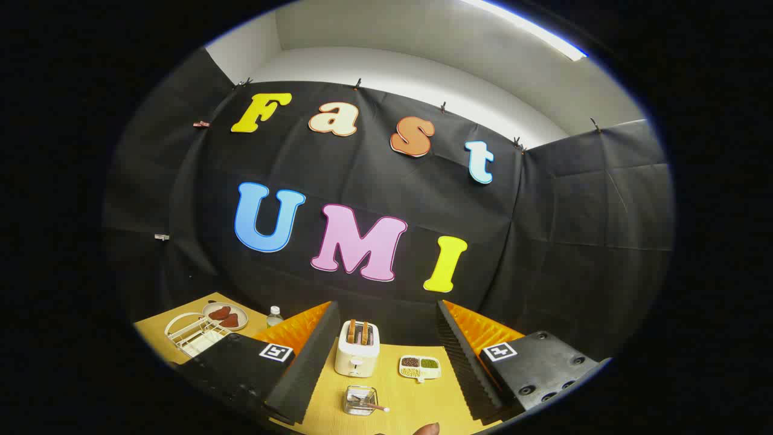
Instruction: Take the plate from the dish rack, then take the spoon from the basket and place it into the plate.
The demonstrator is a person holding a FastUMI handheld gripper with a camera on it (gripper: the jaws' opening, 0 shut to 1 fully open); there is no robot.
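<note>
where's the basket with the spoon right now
In the gripper view the basket sits on the table between the open fingers of the gripper, just in front of the toaster.

Staged recording booth, dressed as kitchen corner. Black cloth wall [543, 241] clipped up on three sides, white room wall and ceiling light strip [531, 27] seen above it. Yellow wooden table [398, 399] laid with kitchen goods: white toaster [357, 350] loaded with bread, divided tray [420, 367] of dried beans, clear basket [361, 400] of cutlery, white wire dish rack [190, 335], plate [225, 315] with red pieces, small bottle [275, 315]. Gripper [386, 356] held wide open over table, marker tags carried on fingers.
</note>
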